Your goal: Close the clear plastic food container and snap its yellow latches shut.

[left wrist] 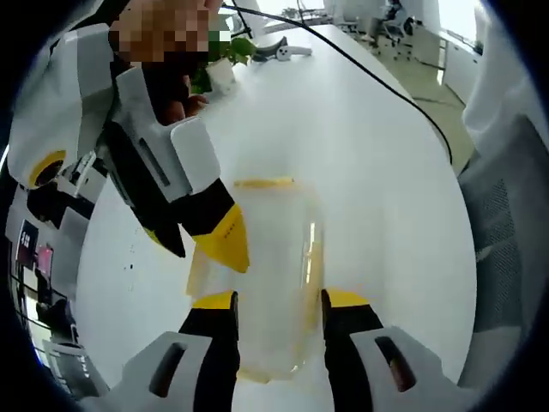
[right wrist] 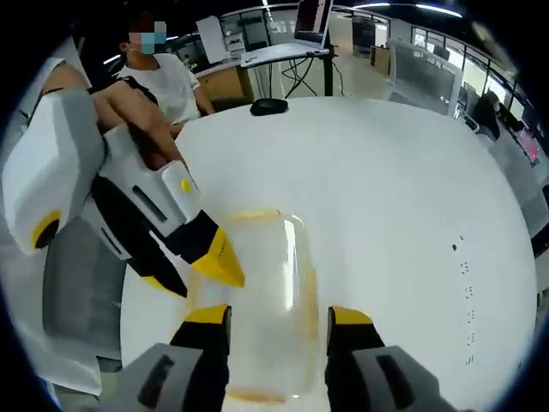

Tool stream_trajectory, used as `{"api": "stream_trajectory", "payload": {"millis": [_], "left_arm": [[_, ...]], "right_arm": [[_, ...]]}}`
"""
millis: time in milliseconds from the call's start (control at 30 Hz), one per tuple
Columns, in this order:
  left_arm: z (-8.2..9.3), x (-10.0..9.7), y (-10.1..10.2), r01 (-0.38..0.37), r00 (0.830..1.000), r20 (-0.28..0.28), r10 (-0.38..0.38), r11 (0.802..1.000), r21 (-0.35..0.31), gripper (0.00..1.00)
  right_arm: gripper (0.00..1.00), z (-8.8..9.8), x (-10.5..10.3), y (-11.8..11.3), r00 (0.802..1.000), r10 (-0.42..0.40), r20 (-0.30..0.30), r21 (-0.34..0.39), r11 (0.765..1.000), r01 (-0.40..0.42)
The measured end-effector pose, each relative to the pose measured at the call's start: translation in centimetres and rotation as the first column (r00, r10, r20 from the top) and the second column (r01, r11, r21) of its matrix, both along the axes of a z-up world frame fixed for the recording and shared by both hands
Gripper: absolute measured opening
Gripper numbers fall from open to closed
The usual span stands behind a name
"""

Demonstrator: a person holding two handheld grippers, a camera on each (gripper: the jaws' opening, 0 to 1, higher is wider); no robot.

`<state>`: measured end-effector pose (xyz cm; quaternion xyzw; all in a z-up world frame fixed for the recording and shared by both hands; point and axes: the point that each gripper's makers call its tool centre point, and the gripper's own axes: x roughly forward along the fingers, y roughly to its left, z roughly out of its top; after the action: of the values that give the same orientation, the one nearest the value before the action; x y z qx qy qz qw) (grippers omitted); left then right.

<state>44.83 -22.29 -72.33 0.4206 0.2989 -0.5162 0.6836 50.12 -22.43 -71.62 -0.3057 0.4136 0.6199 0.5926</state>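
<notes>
Left gripper view: the clear plastic food container is blurred; its near end is hidden between the jaws at lower centre. Right gripper view: its yellow latches are smeared, position indeterminable.

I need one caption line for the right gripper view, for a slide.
Two hand-held grippers meet at a clear food container on a white table.
</notes>
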Motion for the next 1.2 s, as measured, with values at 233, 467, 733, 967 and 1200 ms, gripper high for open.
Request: {"api": "stream_trajectory", "payload": {"millis": [233,467,733,967,1200], "left_arm": [[0.6,0.4,0.3,0.017,1.0,0.023,-0.017,1.0,0.005,0.41],[1.1,0.7,0.6,0.017,1.0,0.005,-0.017,1.0,-0.011,0.47],[1.2,1.3,1.3,0.016,1.0,-0.004,-0.016,1.0,0.006,0.56],[0.8,2.1,2.0,0.024,1.0,-0.007,-0.024,0.999,0.036,0.61],[-0.1,2.8,2.6,0.028,0.999,-0.03,-0.026,0.997,0.068,0.67]], "right_arm": [[0.47,0.4,-0.7,-0.4,1.0,0.004,0.011,0.003,1.0,-0.004],[0.5,0.7,-1.4,-1.1,0.999,0.011,0.031,0.001,1.0,-0.011],[0.57,0.7,-2.2,-2.0,0.999,0.0,0.051,0.003,1.0,0.0],[0.59,0.4,-2.9,-2.8,0.998,-0.013,0.064,-0.002,1.0,0.014],[0.64,0.1,-3.3,-3.6,0.996,-0.019,0.092,-0.001,1.0,0.02]]}}
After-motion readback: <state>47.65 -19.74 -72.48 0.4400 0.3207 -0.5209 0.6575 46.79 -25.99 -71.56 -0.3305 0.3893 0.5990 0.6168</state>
